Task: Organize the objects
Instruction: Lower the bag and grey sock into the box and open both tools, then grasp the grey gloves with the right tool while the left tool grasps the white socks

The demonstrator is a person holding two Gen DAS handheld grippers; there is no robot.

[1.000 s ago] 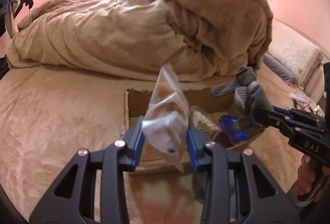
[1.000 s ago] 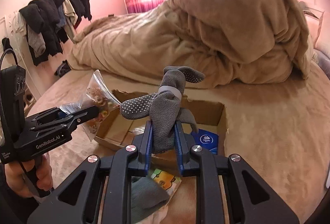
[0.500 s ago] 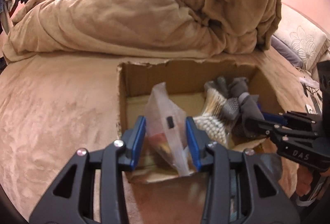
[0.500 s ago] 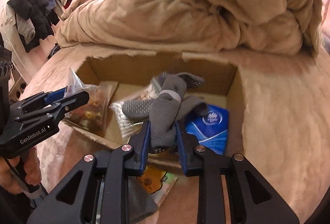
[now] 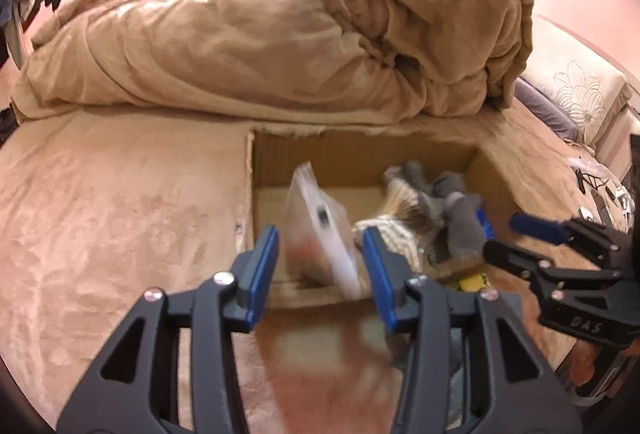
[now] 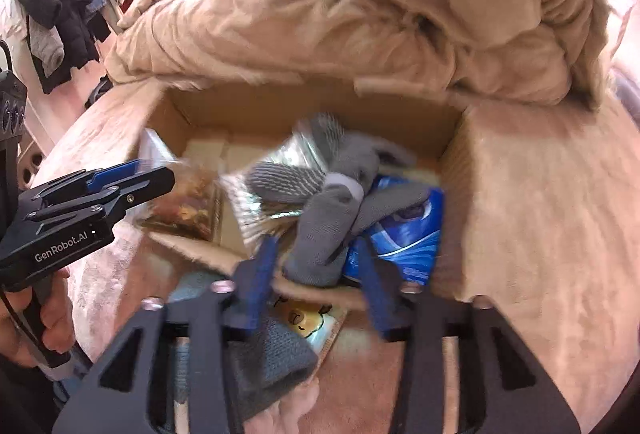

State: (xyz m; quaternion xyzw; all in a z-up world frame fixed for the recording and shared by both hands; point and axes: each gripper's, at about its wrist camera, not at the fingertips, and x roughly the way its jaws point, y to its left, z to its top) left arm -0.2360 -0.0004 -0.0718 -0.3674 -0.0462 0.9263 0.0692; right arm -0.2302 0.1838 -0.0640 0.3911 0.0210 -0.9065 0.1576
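An open cardboard box (image 5: 360, 158) (image 6: 280, 106) lies on the bed. My left gripper (image 5: 320, 266) (image 6: 132, 174) is open at the box's near left edge; the clear snack bag (image 5: 320, 234) (image 6: 188, 198) stands loose between its fingers inside the box. My right gripper (image 6: 316, 270) (image 5: 516, 238) is open at the near right edge; the grey dotted socks (image 6: 332, 202) (image 5: 452, 210) lie in the box just beyond its fingers, on a blue packet (image 6: 408, 230) and a silvery bag (image 6: 272, 174).
A heaped tan blanket (image 5: 300, 34) rises behind the box. A teal cloth (image 6: 264, 354) and a cartoon-print packet (image 6: 308, 318) lie on the bed before the box. Clothes (image 6: 68, 6) hang at far left. A pillow (image 5: 576, 90) lies at right.
Both grippers lowered their loads into the box and opened. The snack bag and the socks now rest in the box, released.
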